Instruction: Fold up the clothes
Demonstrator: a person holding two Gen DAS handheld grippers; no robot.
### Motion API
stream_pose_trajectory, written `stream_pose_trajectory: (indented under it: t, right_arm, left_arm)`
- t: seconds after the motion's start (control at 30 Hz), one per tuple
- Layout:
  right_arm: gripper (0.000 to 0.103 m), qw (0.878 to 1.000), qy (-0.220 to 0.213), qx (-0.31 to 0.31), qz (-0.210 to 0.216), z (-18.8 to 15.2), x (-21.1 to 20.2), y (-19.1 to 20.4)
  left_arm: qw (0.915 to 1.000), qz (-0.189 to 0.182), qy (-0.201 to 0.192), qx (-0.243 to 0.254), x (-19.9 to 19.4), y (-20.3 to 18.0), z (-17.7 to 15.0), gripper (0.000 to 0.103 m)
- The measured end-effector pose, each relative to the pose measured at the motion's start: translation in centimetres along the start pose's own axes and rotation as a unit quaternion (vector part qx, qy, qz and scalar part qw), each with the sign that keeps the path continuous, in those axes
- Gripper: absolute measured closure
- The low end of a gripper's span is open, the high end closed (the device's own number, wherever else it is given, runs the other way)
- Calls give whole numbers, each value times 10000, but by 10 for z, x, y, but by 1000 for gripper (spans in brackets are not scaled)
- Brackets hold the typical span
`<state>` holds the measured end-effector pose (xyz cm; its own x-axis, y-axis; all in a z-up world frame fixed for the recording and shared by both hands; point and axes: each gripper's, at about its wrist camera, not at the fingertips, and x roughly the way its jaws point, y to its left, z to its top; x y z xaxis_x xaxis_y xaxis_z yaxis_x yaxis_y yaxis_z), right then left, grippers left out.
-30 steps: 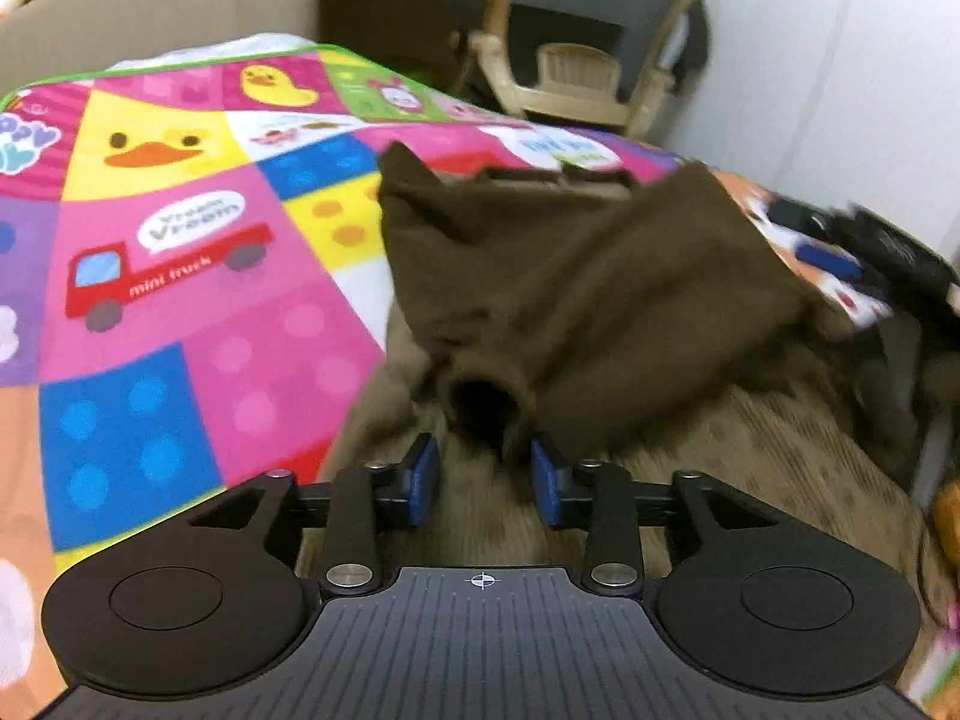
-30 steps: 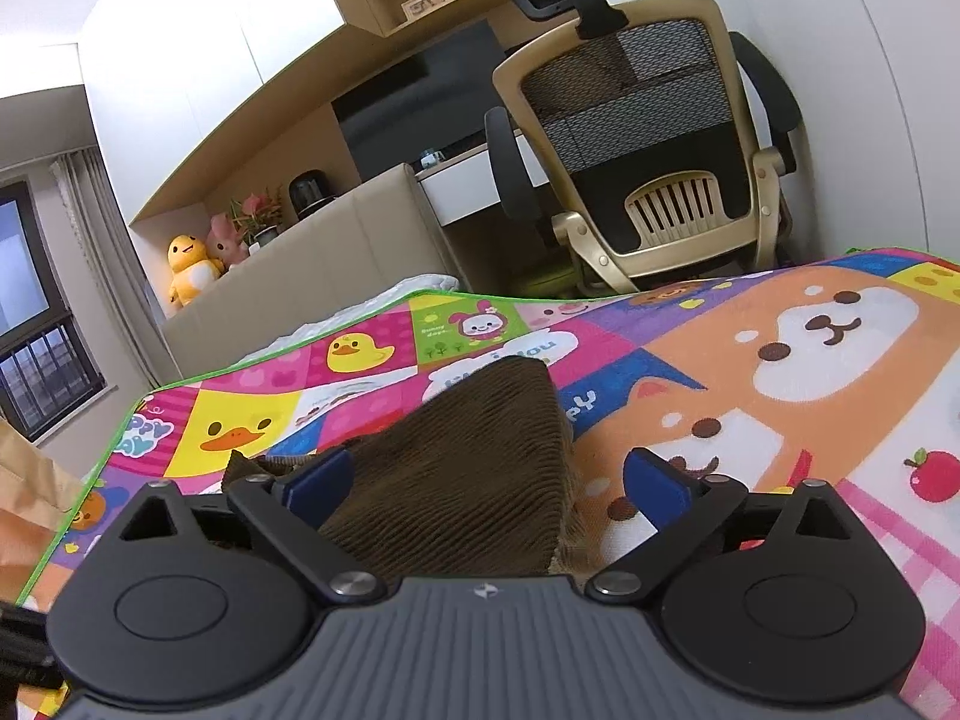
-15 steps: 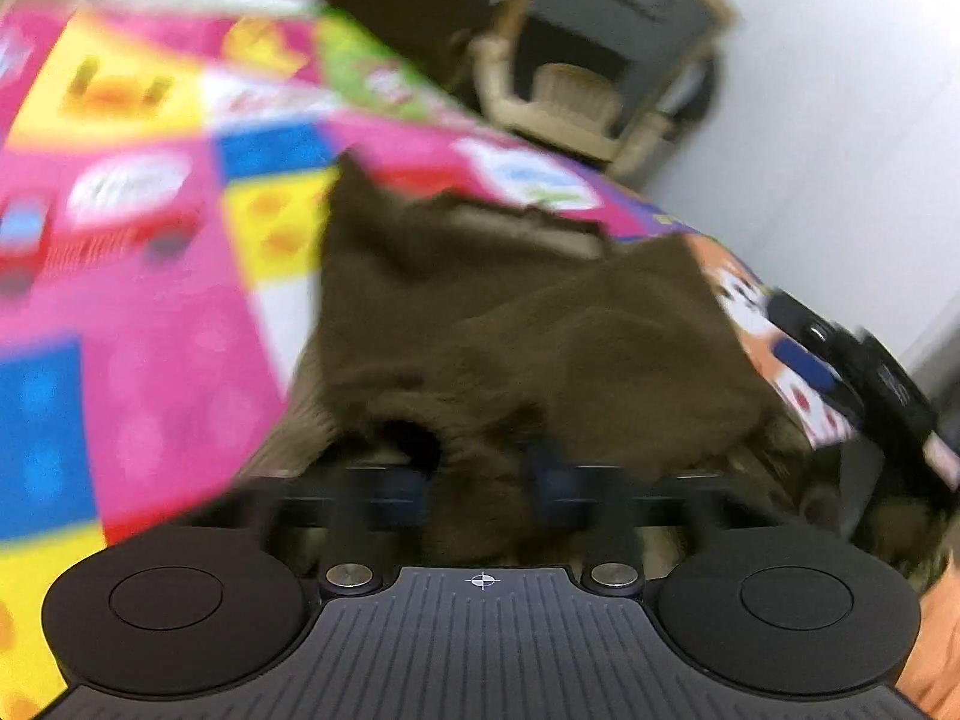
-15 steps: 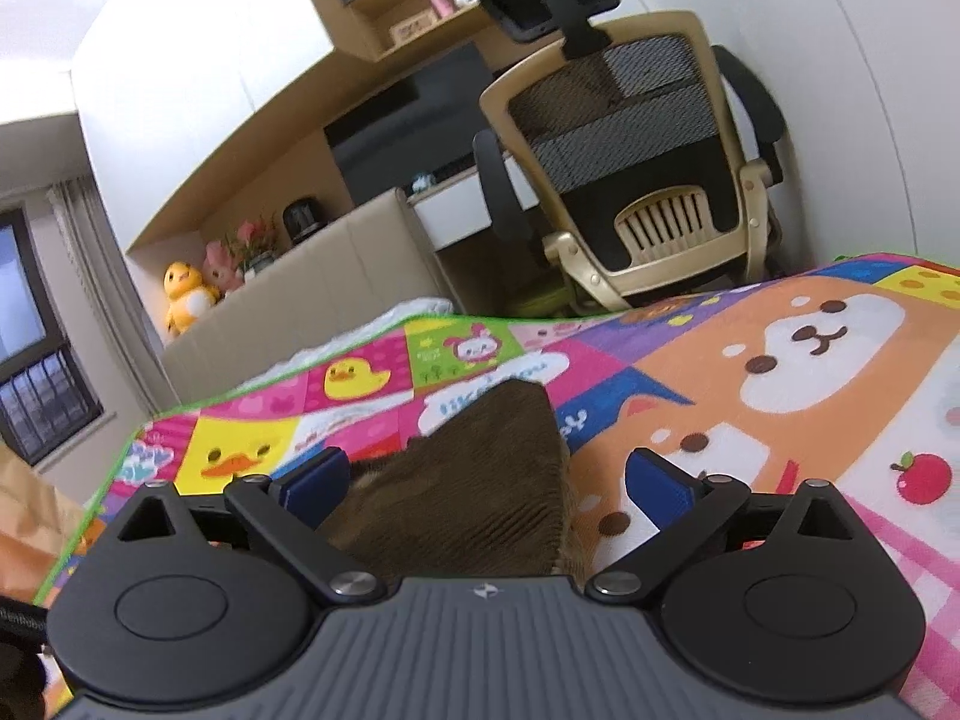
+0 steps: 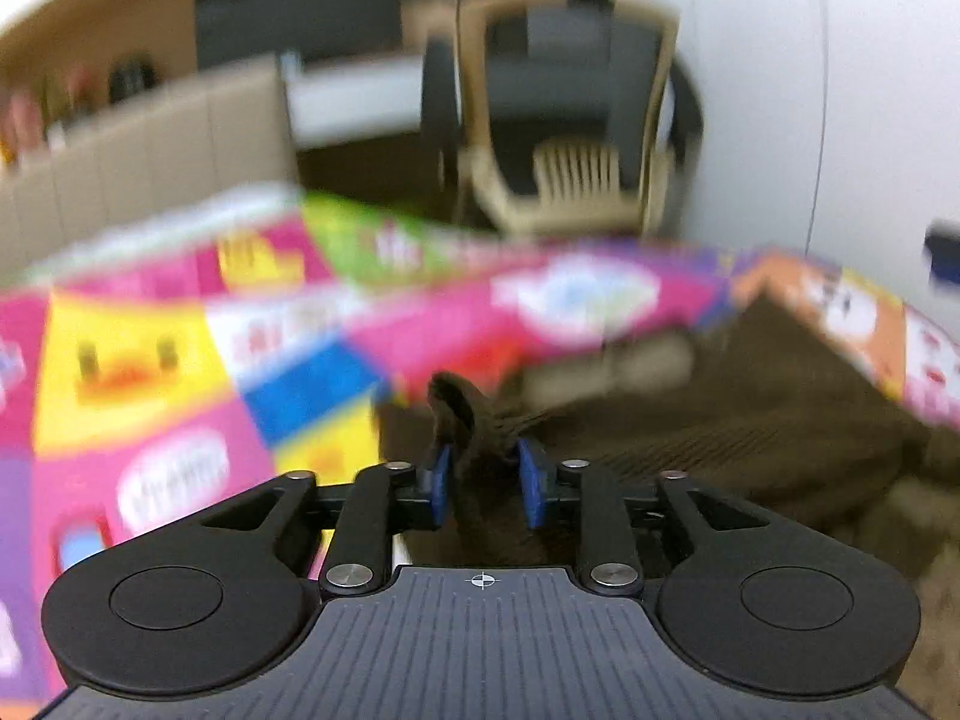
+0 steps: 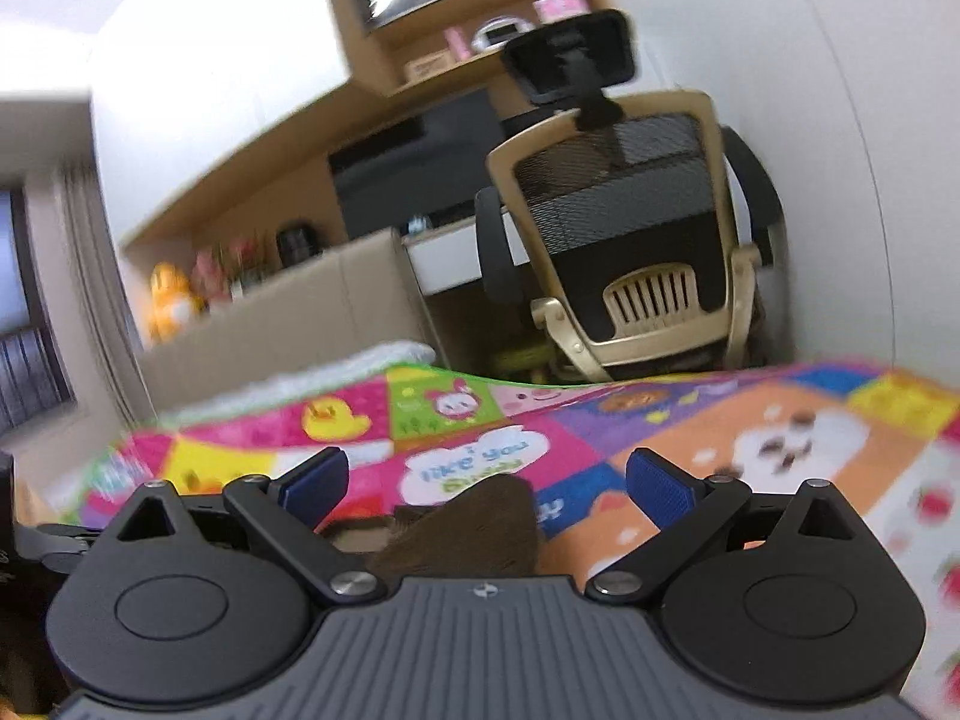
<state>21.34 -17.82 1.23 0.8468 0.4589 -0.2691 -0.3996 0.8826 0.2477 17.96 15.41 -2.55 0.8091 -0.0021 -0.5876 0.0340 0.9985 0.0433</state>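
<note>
Spread across both views: a bright children's play mat point(image 5: 150, 372), printed with ducks, trucks and a dog face, serving as the folding surface. Beyond its far edge, a beige and black mesh office chair point(image 6: 636, 228) against a white wall. Much motion blur in the left wrist view.

On the mat, toward the right of the left wrist view: a dark brown ribbed knit garment point(image 5: 750, 420), lying rumpled with a paler tan layer showing beneath and beside it. Exact type of garment not clear from these views.

At the near edge of that garment: the left gripper point(image 5: 483, 480), blue pads pressed in on a bunched peak of brown knit that stands up between them. Pinched and raised off the mat.

In the right wrist view: the right gripper point(image 6: 486, 477), blue pads spread wide apart and holding nothing, with a brown corner of the garment point(image 6: 474, 525) lying low between and just below them.

Judged step: carrying a pinched edge over to make a fold. For doing it well: firm pinch kept on the knit, since a thick bunch can slip out; lift high enough to clear the layer beneath; travel straight across so the edge lands square; right gripper useful for pinning or matching the opposite corner. Risk: dragging the lower layer along and wrinkling it.
</note>
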Motion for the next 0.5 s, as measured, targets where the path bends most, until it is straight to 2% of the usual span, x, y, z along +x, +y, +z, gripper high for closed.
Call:
stream_pose_trajectory:
  t: [0.07,0.13,0.17,0.2,0.27,0.3,0.33,0.37,0.4,0.43,0.47,0.5]
  right_arm:
    - [4,9982,378,-460,3,9,18,9]
    - [11,9929,755,-919,5,18,36,18]
    - [19,9899,985,-1022,57,21,48,21]
    - [23,9872,1245,-993,85,21,64,21]
    - [23,9804,1761,-877,51,16,96,18]
    - [23,9760,2017,-819,34,14,112,17]
    - [24,9730,2183,-751,19,10,123,15]
    - [43,9713,2281,-677,3,5,131,13]
    - [80,9713,2282,-676,18,2,133,13]
    - [89,9725,2211,-730,55,2,131,16]
    - [90,9760,2011,-837,58,3,125,20]
    - [91,9798,1725,-1017,0,6,116,23]
  left_arm:
    - [9999,-122,59,-53,-7,7,-4,61]
    - [9995,-268,53,-154,-14,13,-5,54]
    - [9986,-402,77,-348,-12,16,-4,48]
    - [9970,-537,100,-541,-10,19,-3,37]
    - [9923,-805,146,-926,-6,24,0,16]
    - [9891,-938,169,-1118,-4,27,2,15]
    - [9854,-1071,192,-1310,-2,30,3,15]
    - [9811,-1203,215,-1501,0,33,5,15]
    - [9791,-1248,212,-1591,2,35,6,20]
    - [9803,-1189,180,-1565,3,34,5,27]
    - [9815,-1130,147,-1538,4,33,5,50]
    - [9826,-1072,115,-1511,5,33,4,66]
